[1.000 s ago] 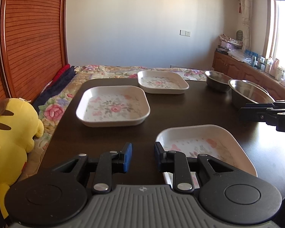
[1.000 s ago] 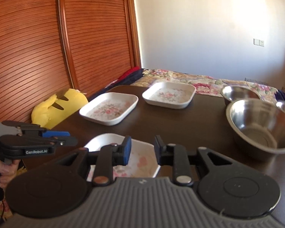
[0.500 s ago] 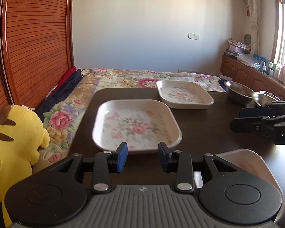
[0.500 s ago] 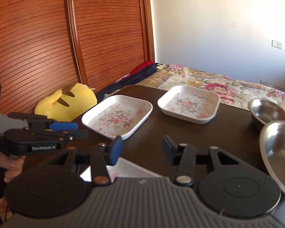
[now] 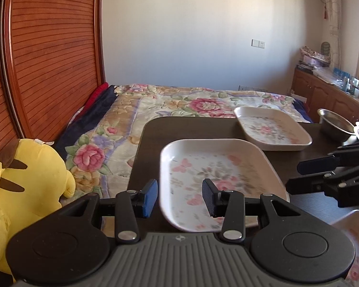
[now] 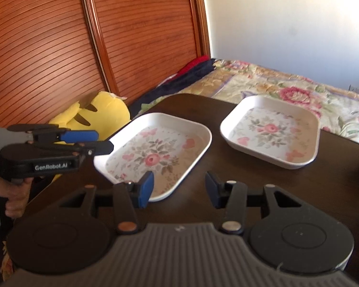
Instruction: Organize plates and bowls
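Three white square plates with flower prints lie on the dark table (image 5: 150, 143). My left gripper (image 5: 179, 198) hovers at the near left corner of the middle plate (image 5: 222, 167); its jaws are opening, the rim shows between them, and no pad presses on it. A second plate (image 5: 272, 129) lies farther back, a third (image 5: 354, 239) at the bottom right. My right gripper (image 6: 179, 189) stands open over the near right edge of the middle plate (image 6: 155, 153), holding nothing. The far plate (image 6: 270, 131) lies to its right. Each gripper shows in the other's view: right gripper (image 5: 294, 178), left gripper (image 6: 105, 141).
A steel bowl (image 5: 335, 124) stands at the table's far right. A yellow plush toy (image 5: 31, 174) sits left of the table, with a flowered bedspread (image 5: 179, 105) behind and a slatted wooden panel (image 6: 131, 35) on the left. A hand (image 6: 14, 201) holds the left gripper.
Both grippers have moved left and forward from the nearest plate to the middle plate. Both pairs of jaws have widened. The nearest plate has slipped to the lower right edge of the left view.
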Demonstrator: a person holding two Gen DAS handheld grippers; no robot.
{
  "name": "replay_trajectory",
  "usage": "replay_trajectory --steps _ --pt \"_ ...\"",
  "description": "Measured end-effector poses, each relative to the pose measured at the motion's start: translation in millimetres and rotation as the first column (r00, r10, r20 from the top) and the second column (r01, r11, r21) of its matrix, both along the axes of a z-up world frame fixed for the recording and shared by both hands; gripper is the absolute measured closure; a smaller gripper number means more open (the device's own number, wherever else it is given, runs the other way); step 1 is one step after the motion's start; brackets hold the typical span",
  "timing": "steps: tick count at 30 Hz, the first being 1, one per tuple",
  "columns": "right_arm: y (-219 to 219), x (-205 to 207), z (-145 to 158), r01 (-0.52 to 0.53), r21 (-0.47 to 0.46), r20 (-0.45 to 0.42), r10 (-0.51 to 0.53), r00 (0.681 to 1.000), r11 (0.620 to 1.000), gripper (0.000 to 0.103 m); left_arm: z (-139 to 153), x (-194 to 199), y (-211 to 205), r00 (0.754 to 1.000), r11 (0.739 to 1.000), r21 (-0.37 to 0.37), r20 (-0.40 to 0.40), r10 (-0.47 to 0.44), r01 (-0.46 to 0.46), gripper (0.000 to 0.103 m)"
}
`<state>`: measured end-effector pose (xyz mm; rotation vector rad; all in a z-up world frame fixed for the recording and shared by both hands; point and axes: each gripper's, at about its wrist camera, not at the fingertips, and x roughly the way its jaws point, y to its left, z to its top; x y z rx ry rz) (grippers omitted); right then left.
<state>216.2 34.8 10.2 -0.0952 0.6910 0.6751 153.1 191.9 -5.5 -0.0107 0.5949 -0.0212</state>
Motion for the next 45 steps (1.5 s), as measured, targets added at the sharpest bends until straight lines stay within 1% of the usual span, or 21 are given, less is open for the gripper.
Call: replay_trajectory --steps 6,7,8,9,12,13,15,16,20,21,26,29,32,36,45 --pt "7 16 -7 -0.005 -0.009 -0.038 0.005 0.999 1.0 0.054 -8 15 9 1.0 1.0 -0.008 -0.018 0.0 0.0 0.061" --pt "8 18 -8 -0.006 -0.009 -0.046 0.006 0.999 1.0 0.055 -9 17 10 1.0 1.0 -0.01 -0.02 -0.001 0.0 0.062" --pt "9 21 -9 -0.007 -0.01 -0.053 0.007 0.999 1.0 0.056 -10 19 11 1.0 1.0 -0.011 -0.023 -0.001 0.001 0.067" --pt "10 23 -11 -0.009 -0.012 -0.057 0.008 0.998 1.0 0.057 -11 21 12 1.0 1.0 -0.013 -0.027 -0.003 0.003 0.069" --pt "13 27 -14 -0.012 -0.018 -0.068 0.01 0.998 1.0 0.062 -13 24 12 0.999 1.0 -0.015 -0.033 -0.006 0.005 0.069" --pt "14 28 -14 -0.016 -0.018 -0.074 0.014 0.997 1.0 0.066 -14 25 13 0.999 1.0 -0.016 -0.035 -0.004 0.003 0.069" --pt "15 29 -15 -0.022 -0.021 -0.079 0.02 0.997 1.0 0.068 -15 26 13 0.999 1.0 -0.018 -0.039 -0.002 0.001 0.073" --pt "17 30 -15 -0.029 -0.023 -0.083 0.027 0.996 0.999 0.071 -16 26 13 0.999 1.0 -0.018 -0.042 -0.002 0.001 0.074" --pt "20 30 -15 -0.044 -0.041 -0.076 0.041 0.996 0.998 0.074 -19 28 13 0.998 1.0 -0.021 -0.057 0.0 -0.001 0.083" --pt "20 31 -15 -0.045 -0.044 -0.078 0.042 0.996 0.998 0.074 -19 27 12 0.998 1.0 -0.021 -0.058 -0.001 0.0 0.084" --pt "23 35 -17 -0.046 -0.063 -0.082 0.041 0.996 0.997 0.078 -21 27 11 0.998 1.0 -0.026 -0.056 0.002 -0.004 0.085" --pt "24 37 -18 -0.039 -0.059 -0.091 0.034 0.995 0.997 0.079 -20 27 9 0.998 1.0 -0.024 -0.056 0.008 -0.009 0.085" --pt "24 38 -18 -0.036 -0.061 -0.095 0.03 0.995 0.998 0.079 -19 25 11 0.998 0.999 -0.036 -0.057 0.011 -0.013 0.085" --pt "22 31 -14 -0.053 -0.069 -0.056 0.049 0.997 0.996 0.079 -14 19 10 0.999 0.999 -0.035 -0.045 0.009 -0.01 0.085" --pt "9 23 -6 -0.04 -0.056 -0.032 0.039 0.999 0.998 0.079 0 5 -4 1.0 1.0 -0.022 -0.02 -0.013 0.013 0.085"
